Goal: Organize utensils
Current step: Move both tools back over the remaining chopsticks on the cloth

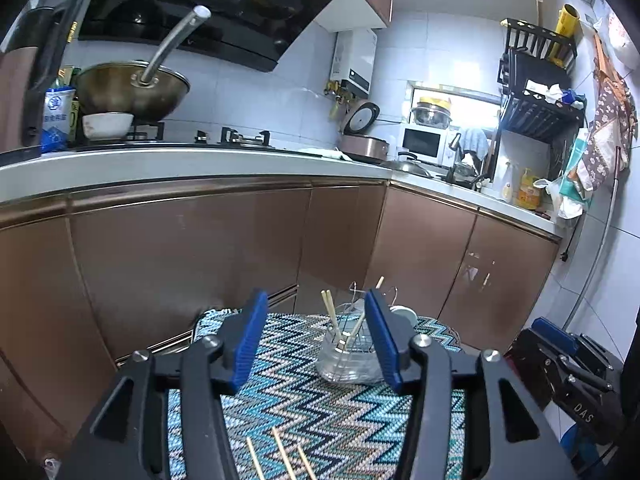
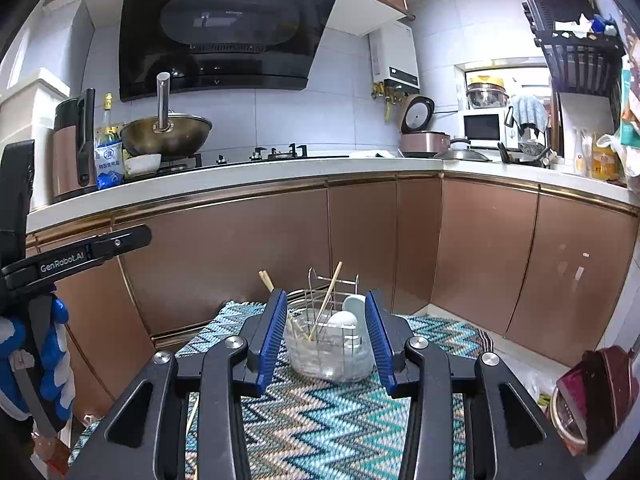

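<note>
A clear glass jar (image 1: pixel 348 360) stands on a zigzag mat (image 1: pixel 320 412) with a few chopsticks (image 1: pixel 332 316) leaning in it. Three loose chopsticks (image 1: pixel 282 454) lie on the mat under my left gripper (image 1: pixel 316 304), which is open and empty, short of the jar. In the right wrist view the jar (image 2: pixel 332 356) sits in front of a wire rack (image 2: pixel 334 284) that holds white spoons (image 2: pixel 354 312). My right gripper (image 2: pixel 326 300) is open, its blue pads to either side of the jar and not pressing on it.
Brown cabinets (image 2: pixel 240 248) and a white counter (image 2: pixel 240 178) with a wok (image 2: pixel 166 136) rise behind the mat. A gloved hand (image 2: pixel 48 352) holds the left gripper at the left edge. A dark red container (image 2: pixel 600 392) sits low on the right.
</note>
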`<action>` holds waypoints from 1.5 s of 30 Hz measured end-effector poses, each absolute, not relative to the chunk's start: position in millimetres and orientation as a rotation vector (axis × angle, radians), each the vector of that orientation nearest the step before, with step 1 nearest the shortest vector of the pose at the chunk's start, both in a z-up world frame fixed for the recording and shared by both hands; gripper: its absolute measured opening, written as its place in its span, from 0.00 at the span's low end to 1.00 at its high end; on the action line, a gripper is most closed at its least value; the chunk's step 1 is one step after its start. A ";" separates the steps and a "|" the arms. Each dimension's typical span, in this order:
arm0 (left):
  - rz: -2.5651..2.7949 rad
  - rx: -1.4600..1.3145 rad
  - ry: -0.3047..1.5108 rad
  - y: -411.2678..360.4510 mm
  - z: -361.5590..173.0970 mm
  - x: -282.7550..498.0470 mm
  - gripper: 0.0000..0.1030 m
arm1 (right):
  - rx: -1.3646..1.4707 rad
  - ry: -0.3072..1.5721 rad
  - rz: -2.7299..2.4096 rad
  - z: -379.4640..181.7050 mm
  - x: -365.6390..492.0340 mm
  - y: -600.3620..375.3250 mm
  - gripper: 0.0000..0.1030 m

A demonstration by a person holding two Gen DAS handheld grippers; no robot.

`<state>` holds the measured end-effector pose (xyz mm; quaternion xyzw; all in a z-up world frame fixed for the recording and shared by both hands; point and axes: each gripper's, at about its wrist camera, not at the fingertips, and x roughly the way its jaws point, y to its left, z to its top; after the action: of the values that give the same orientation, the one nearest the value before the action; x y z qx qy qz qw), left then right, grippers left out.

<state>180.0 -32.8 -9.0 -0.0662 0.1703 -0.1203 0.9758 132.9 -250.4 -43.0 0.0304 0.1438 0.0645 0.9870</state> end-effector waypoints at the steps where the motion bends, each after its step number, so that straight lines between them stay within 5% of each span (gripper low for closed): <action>1: -0.237 -0.132 0.340 -30.5 -8.6 175.2 0.48 | 0.064 0.291 0.130 -43.7 127.7 -249.2 0.40; 27: -0.134 -0.170 0.293 40.8 -3.8 76.5 0.48 | 0.027 0.246 0.172 -26.0 35.0 -215.8 0.43; 35: -0.217 -0.211 0.573 53.5 -45.1 111.0 0.48 | 0.026 0.381 0.265 -43.7 57.7 -201.7 0.43; 45: -0.256 -0.254 0.952 38.6 -145.1 198.9 0.39 | 0.072 0.725 0.456 -134.7 137.2 -174.3 0.21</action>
<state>198.9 38.6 -145.1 -0.1214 0.4559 -0.1226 0.8731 137.2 -174.3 -134.7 0.0350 0.3516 0.2212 0.9090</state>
